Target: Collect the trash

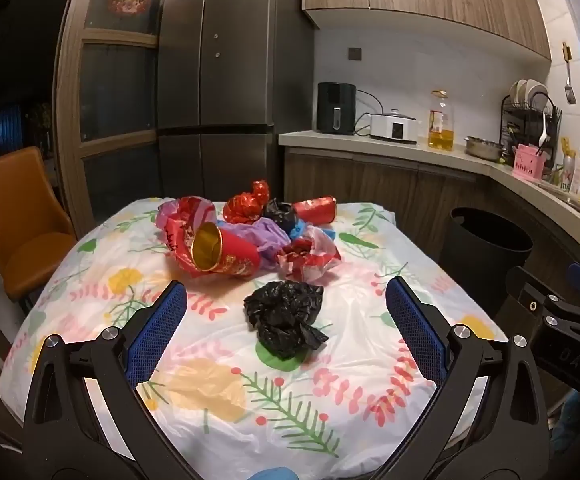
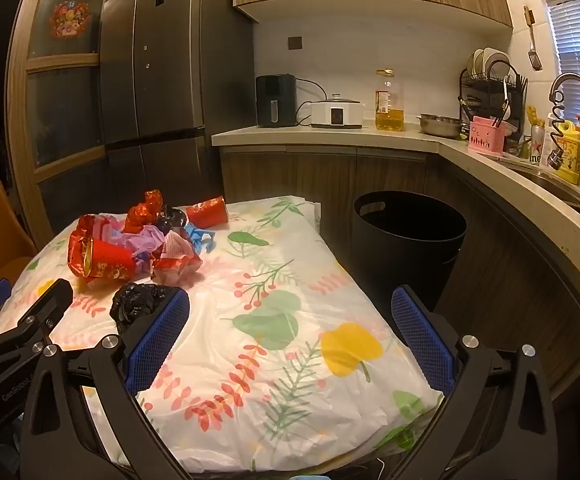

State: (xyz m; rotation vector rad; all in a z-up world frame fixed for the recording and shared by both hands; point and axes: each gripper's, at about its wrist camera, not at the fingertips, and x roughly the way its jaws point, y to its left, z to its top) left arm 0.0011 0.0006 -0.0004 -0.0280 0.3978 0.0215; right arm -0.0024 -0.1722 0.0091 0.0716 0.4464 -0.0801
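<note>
A crumpled black plastic bag (image 1: pixel 286 318) lies on the floral tablecloth (image 1: pixel 250 392), just ahead of my open left gripper (image 1: pixel 286 300). Behind it sits a trash pile: a red paper cup with gold inside (image 1: pixel 222 254) on its side, red foil wrappers (image 1: pixel 248 204), purple and black plastic, and another red cup (image 1: pixel 315 210). In the right wrist view the black bag (image 2: pixel 138 300) peeks from behind my left finger pad (image 2: pixel 158 340). My right gripper (image 2: pixel 290 308) stands open over bare cloth (image 2: pixel 274 320), nothing between its pads. A black bin (image 2: pixel 405 236) stands on the floor right of the table.
A dark fridge (image 1: pixel 218 80) rises behind the table, an orange chair (image 1: pixel 26 220) at its left. The counter (image 2: pixel 369 136) carries an air fryer, cooker, oil bottle, dish rack and sink. The right gripper's frame (image 1: pixel 561 320) shows at the left view's right edge.
</note>
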